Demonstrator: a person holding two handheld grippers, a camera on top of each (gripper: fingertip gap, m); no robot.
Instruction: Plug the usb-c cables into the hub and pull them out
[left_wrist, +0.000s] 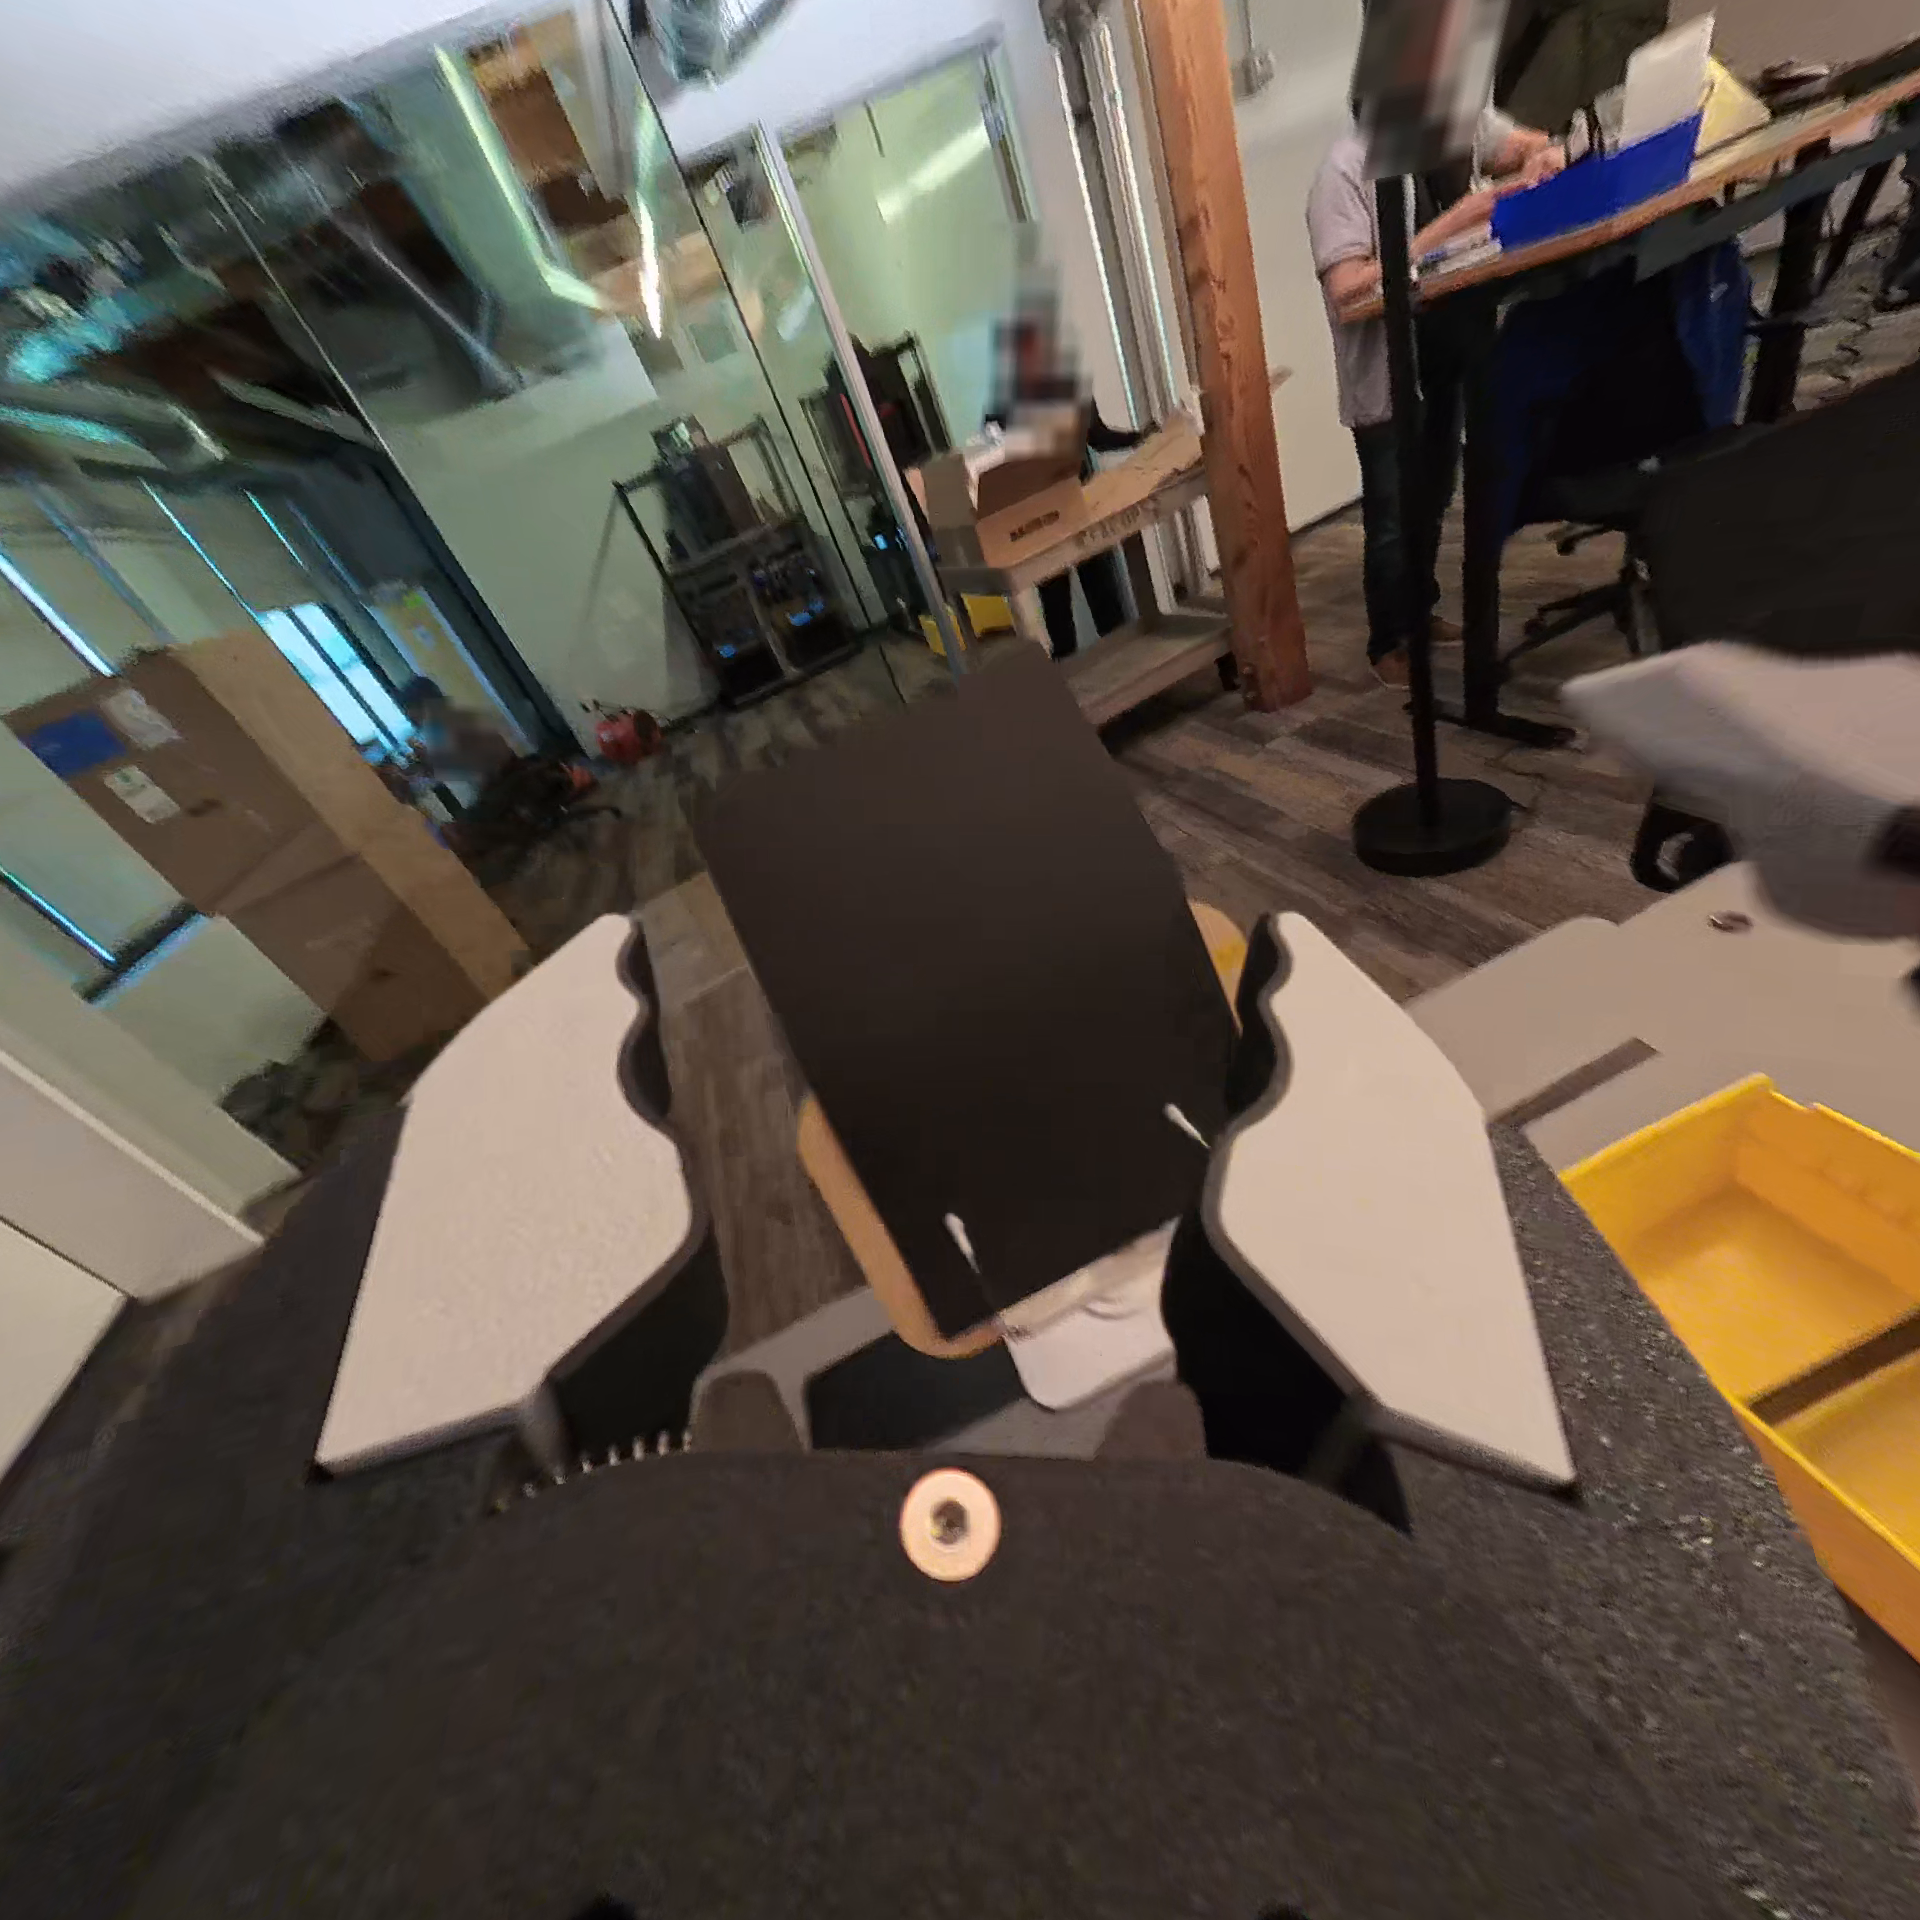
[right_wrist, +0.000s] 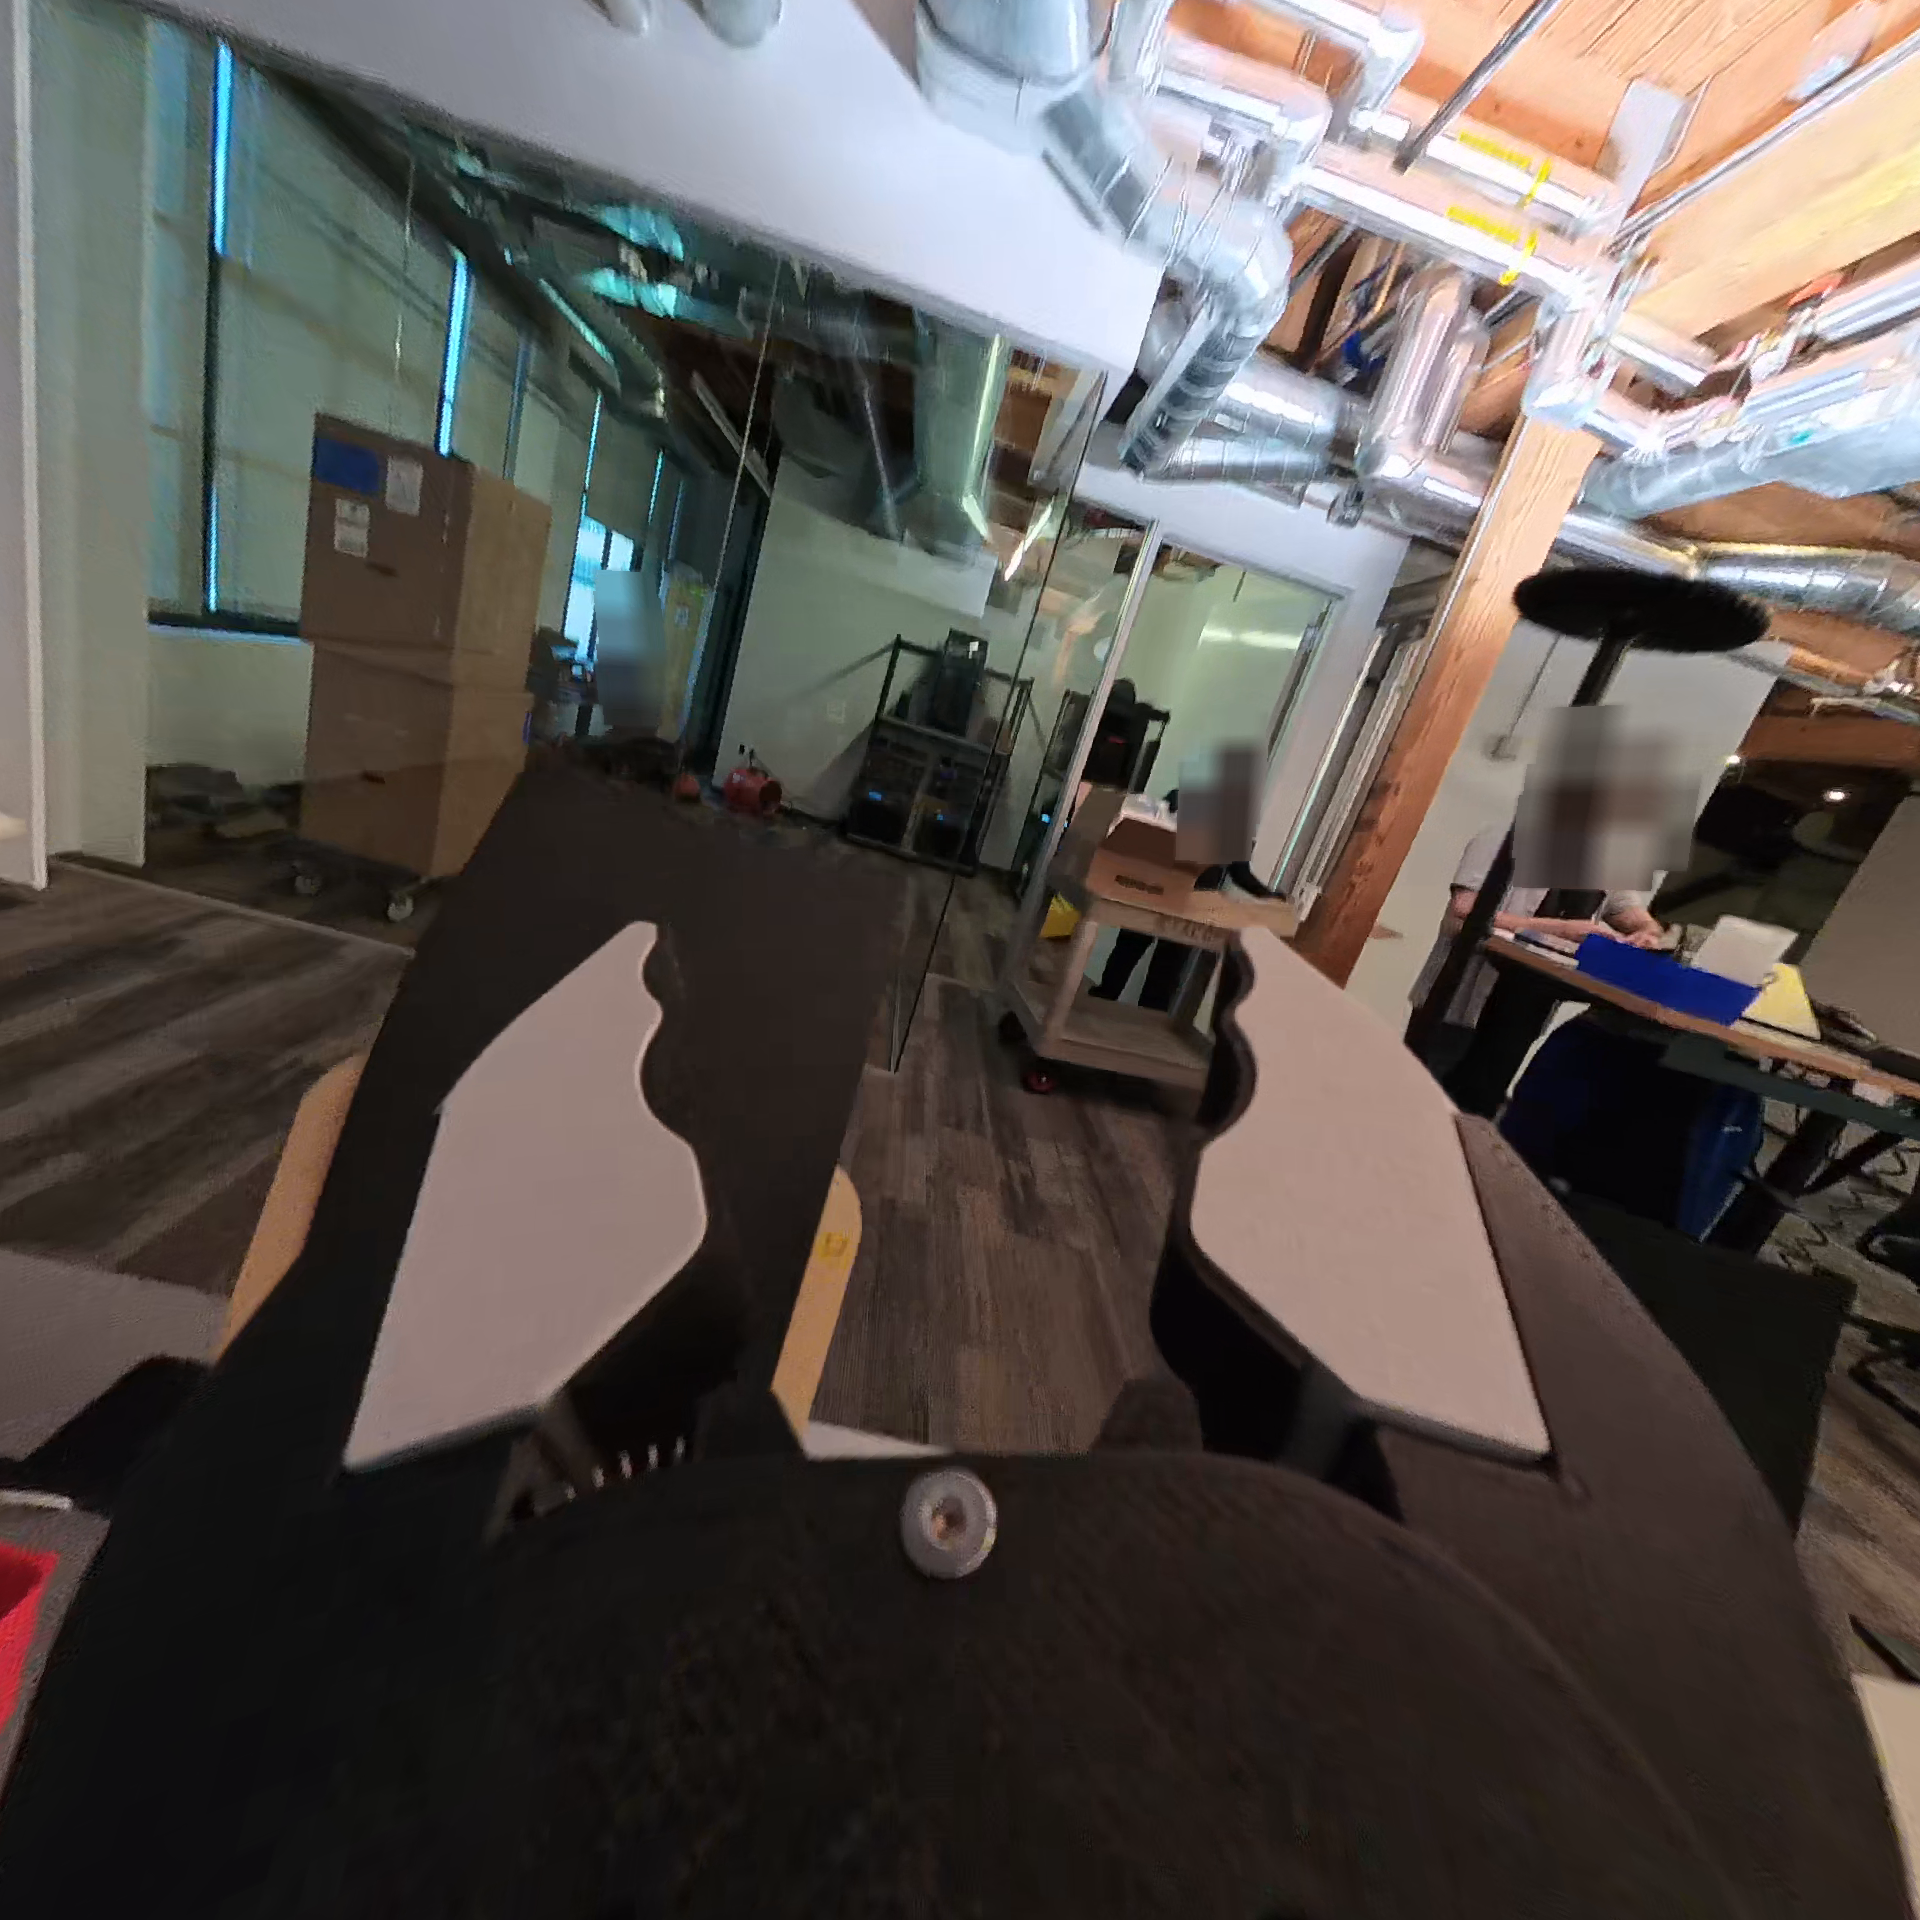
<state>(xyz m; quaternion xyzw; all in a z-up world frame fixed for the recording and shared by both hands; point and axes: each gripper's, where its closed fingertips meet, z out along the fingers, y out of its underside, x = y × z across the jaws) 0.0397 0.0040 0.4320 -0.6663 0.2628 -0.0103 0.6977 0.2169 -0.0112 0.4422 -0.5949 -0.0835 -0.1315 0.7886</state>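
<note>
My left gripper (left_wrist: 956, 935) is open with nothing between its pads. It is raised and looks out over a black mat (left_wrist: 966, 987) on a wooden tabletop (left_wrist: 831, 1174). My right gripper (right_wrist: 948, 940) is also open and empty, raised above the same black mat (right_wrist: 675, 987) and looking across the room. A blurred white part of the right gripper (left_wrist: 1766, 769) shows at the right edge of the left wrist view. I see no hub and no clear cable in either view. A small white object (left_wrist: 1091, 1340) lies at the mat's near edge; I cannot tell what it is.
A yellow bin (left_wrist: 1756, 1247) stands to the right of the left gripper. A red bin (right_wrist: 21, 1600) shows at the lower left of the right wrist view. Beyond the table are floor, a wooden post (left_wrist: 1226, 364), a cart (right_wrist: 1132, 966), stacked boxes (right_wrist: 416, 644) and people at a far table (left_wrist: 1621, 229).
</note>
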